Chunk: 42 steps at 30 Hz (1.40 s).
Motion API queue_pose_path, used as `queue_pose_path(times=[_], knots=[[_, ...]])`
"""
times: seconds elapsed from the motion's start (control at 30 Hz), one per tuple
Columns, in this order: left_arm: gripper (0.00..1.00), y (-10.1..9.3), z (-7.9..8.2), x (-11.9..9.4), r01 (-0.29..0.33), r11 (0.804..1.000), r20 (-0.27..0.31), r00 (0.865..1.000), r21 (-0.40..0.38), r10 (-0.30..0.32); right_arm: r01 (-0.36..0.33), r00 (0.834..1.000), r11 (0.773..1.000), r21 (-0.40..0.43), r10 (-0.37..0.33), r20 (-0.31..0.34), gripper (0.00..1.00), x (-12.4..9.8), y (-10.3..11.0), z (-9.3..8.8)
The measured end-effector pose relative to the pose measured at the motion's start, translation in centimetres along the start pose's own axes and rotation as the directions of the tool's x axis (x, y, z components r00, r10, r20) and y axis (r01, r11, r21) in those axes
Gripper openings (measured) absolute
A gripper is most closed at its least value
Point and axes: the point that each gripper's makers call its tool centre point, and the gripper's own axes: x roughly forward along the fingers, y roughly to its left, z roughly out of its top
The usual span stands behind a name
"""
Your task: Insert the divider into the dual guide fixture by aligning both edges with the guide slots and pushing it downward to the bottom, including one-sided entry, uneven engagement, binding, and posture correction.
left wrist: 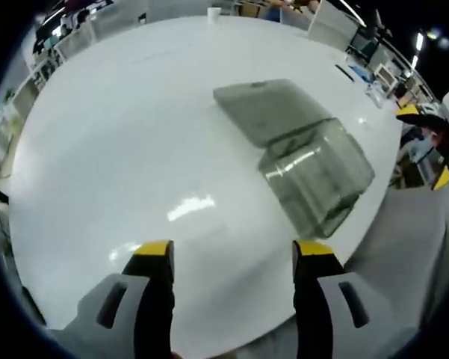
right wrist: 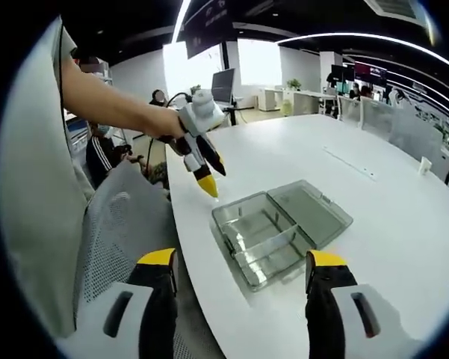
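A clear plastic box, the guide fixture (left wrist: 317, 176) (right wrist: 263, 238), lies on the white table (left wrist: 134, 142) (right wrist: 388, 224) with its hinged lid (left wrist: 265, 108) (right wrist: 314, 208) folded open flat beside it. A clear panel, seemingly the divider (right wrist: 273, 241), crosses the box interior; its seating is hard to tell. My left gripper (left wrist: 235, 254) hovers open over bare table, short of the box. Seen from the right gripper view, the left gripper (right wrist: 213, 179) is held in a hand above the table's edge, jaws apart. My right gripper (right wrist: 243, 262) is open and empty, just short of the box.
The box sits near the table's edge (left wrist: 381, 202). A grey mesh chair (right wrist: 119, 217) stands beside that edge. A paper cup (left wrist: 214, 13) stands at the table's far end, and a small white object (right wrist: 424, 164) lies far right. Desks, monitors and seated people fill the background.
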Motion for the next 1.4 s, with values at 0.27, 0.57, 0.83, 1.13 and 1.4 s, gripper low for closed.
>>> queue_pose_path(times=[0.27, 0.57, 0.83, 1.13, 1.4], knots=[[0.60, 1.3, -0.2, 1.0, -0.058, 0.998, -0.049, 0.997, -0.024, 0.057, -0.003, 1.000, 1.000, -0.018, 0.003, -0.008, 0.66, 0.4, -0.3, 0.1], [0.55, 2.2, -0.7, 1.8, -0.109, 0.989, -0.112, 0.989, -0.097, 0.098, -0.012, 1.000, 1.000, -0.020, 0.012, -0.014, 0.66, 0.7, -0.4, -0.1], [0.49, 2.8, -0.7, 2.4, -0.157, 0.976, -0.160, 0.978, -0.149, 0.133, -0.015, 1.000, 1.000, -0.014, 0.015, -0.015, 0.66, 0.7, -0.8, -0.3], [0.45, 3.3, -0.3, 2.8, -0.206, 0.963, -0.200, 0.965, -0.174, 0.170, -0.020, 1.000, 1.000, -0.003, 0.020, -0.010, 0.65, 0.8, -1.0, -0.4], [0.45, 3.4, -0.4, 2.8, -0.247, 0.951, -0.237, 0.950, -0.185, 0.201, -0.019, 1.000, 1.000, -0.004, 0.019, -0.006, 0.65, 0.9, -1.3, -0.3]])
